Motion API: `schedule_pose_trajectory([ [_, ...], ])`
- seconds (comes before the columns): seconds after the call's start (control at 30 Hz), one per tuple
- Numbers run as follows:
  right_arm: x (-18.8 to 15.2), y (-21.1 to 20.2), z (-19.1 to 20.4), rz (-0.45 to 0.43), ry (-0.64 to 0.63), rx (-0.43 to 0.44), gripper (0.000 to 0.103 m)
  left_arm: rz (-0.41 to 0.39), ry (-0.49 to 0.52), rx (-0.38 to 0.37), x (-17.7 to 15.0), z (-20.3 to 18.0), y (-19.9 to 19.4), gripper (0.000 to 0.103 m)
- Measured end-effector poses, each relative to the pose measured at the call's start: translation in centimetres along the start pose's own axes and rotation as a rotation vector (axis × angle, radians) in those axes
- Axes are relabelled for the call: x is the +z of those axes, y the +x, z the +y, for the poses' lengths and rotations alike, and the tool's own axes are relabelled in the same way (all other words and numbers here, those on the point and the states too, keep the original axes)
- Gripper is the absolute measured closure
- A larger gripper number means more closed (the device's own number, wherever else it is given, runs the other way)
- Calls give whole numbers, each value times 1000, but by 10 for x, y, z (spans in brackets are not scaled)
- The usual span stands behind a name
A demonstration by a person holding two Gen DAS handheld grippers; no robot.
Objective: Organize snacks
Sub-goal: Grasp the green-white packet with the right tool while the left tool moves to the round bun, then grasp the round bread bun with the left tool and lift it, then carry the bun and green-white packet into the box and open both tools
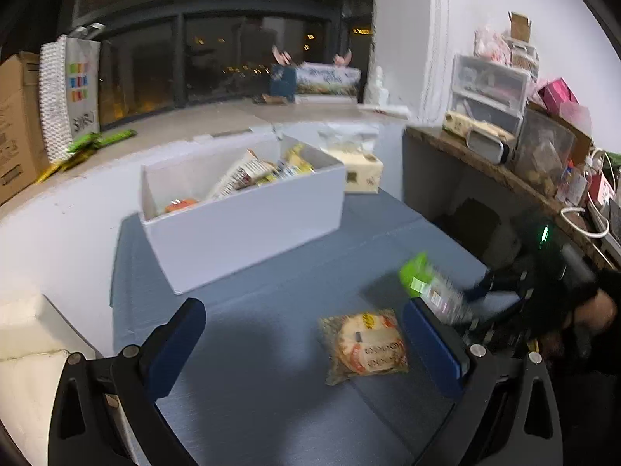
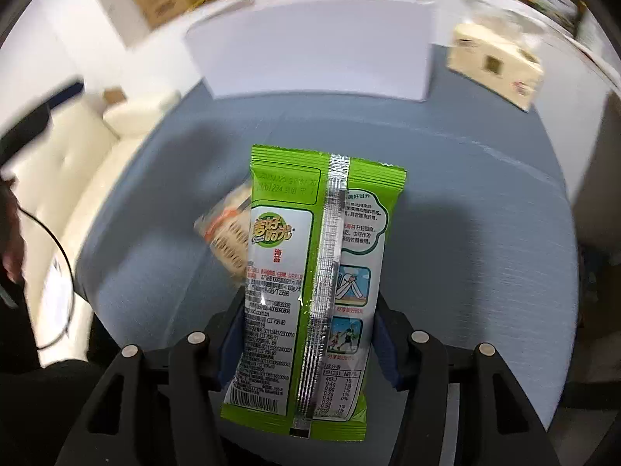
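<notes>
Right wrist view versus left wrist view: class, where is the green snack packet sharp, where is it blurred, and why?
Right wrist view: green snack packet sharp, clamped in the right gripper; background smeared. Left wrist view: the packet is streaked by motion blur; white box fairly crisp.

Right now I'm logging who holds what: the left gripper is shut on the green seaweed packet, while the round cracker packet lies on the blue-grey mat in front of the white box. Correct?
Not quite: the right gripper is shut on the green seaweed packet, as the right wrist view shows. The left gripper is open and empty. The round cracker packet does lie on the blue-grey mat in front of the white box.
</notes>
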State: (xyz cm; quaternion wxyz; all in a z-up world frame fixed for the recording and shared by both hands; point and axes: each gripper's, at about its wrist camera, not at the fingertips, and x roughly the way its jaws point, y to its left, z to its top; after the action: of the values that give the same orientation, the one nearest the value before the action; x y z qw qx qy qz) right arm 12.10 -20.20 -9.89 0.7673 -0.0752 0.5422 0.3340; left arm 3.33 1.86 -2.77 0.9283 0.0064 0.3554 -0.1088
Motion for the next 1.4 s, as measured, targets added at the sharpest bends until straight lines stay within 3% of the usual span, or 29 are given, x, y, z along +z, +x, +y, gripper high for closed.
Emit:
schedule_pose_trajectory([
  [0.07,-1,-14,-12,-32,30,1,41,37,20,-41,0,-11,13,0],
  [0.17,-3,-40,-33,-96,91,21,41,155,53,-91,-4,-34,50,0],
  [0.27,-10,-61,-46,-152,128,13,41,270,87,-100,-15,-57,92,0],
  [0.37,-9,-69,-49,-187,141,18,41,362,109,-51,-27,-70,131,0],
  [0.5,-14,-82,-46,-216,136,29,41,429,62,-24,-34,-66,156,0],
  [0.57,-13,-79,-45,-222,128,34,41,425,72,0,-34,-65,159,0],
  [0.6,-13,-79,-45,-226,125,41,41,421,66,1,-34,-64,158,2],
  [0.63,-14,-80,-45,-228,122,45,41,419,68,8,-34,-64,157,12],
  [0.67,-14,-81,-44,-229,119,48,41,404,61,7,-31,-61,152,23],
  [0.7,-15,-80,-43,-230,117,51,41,395,56,9,-30,-59,148,26],
  [0.83,-12,-77,-36,-231,97,70,41,351,-36,-31,-26,-37,131,27],
  [0.93,-5,-72,-29,-231,78,89,41,242,-104,-56,-15,-19,98,27],
  [1.03,12,-66,-18,-235,30,99,41,80,-175,-52,13,8,54,27],
  [1.17,47,-62,-4,-260,-23,116,41,-99,-257,-58,57,46,14,27],
  [1.3,99,-62,10,-316,-59,151,41,-199,-289,-25,101,81,2,26],
  [1.4,145,-59,15,-355,-74,161,41,-228,-303,-4,138,109,19,26],
])
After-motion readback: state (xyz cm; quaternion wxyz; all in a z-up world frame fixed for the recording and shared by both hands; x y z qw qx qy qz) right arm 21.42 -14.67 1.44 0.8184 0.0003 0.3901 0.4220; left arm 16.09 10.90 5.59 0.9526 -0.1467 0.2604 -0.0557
